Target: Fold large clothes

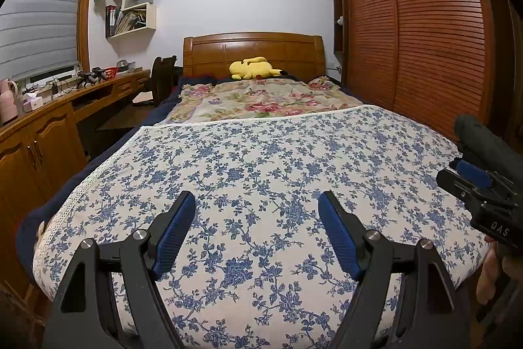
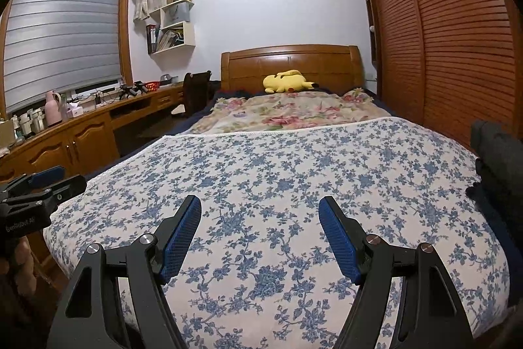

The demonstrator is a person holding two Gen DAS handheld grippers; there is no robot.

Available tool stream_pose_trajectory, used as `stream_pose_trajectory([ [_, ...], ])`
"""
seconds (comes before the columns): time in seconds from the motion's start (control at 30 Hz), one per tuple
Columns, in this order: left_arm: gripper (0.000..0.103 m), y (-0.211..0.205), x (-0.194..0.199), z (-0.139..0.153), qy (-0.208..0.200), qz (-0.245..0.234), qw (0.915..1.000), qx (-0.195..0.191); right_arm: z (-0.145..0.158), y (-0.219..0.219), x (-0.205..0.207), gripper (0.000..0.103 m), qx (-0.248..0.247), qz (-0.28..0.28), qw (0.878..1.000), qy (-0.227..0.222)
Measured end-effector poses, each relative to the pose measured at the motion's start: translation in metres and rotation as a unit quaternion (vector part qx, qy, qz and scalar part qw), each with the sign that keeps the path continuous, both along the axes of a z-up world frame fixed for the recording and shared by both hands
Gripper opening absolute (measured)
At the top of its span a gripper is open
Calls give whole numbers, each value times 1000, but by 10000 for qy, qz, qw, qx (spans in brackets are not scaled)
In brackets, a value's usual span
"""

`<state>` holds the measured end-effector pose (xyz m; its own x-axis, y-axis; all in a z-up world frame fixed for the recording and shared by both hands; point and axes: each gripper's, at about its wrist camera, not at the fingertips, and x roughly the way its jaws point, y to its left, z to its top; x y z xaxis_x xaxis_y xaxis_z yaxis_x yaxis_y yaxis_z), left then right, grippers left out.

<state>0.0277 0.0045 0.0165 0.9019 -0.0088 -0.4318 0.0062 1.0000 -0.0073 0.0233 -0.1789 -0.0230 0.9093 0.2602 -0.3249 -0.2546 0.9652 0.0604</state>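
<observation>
A dark grey folded garment lies at the right edge of the bed, seen also in the right wrist view. The bed is covered by a white sheet with blue flowers. My left gripper is open and empty, held above the foot of the bed. My right gripper is open and empty too, above the same sheet. The right gripper's body shows at the right edge of the left wrist view; the left gripper's body shows at the left of the right wrist view.
A floral quilt and a yellow plush toy lie near the wooden headboard. A wooden desk with cabinets runs along the left wall. Slatted wardrobe doors stand close on the right.
</observation>
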Motion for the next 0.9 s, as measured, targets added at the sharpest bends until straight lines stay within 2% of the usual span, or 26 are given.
stream_pose_trajectory([
  [0.9,78,-1,-4,2,-63,-1,10000,-21,-1,-2,1,76,17,8,10000,-28],
])
